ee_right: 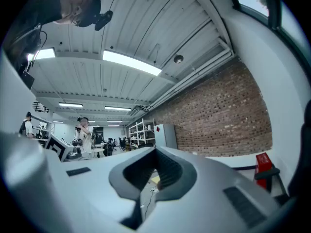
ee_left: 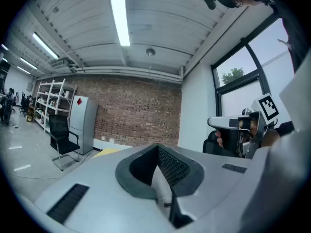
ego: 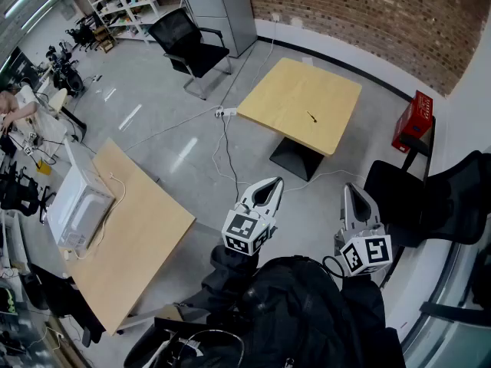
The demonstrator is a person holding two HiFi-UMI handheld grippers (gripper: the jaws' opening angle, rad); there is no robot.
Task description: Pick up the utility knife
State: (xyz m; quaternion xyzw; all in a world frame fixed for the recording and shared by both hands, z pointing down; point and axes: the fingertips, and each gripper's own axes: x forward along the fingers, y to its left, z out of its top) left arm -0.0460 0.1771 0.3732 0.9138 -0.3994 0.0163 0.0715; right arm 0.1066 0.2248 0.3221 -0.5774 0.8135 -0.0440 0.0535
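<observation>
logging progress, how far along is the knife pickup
Nothing done yet. In hand: nothing; left tool and right tool are shut, empty, held level short of the square table. Left: reach the small dark item lying on it, likely the knife, and grasp it.

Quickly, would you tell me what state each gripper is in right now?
Left gripper: closed, holding nothing.
Right gripper: closed, holding nothing.
</observation>
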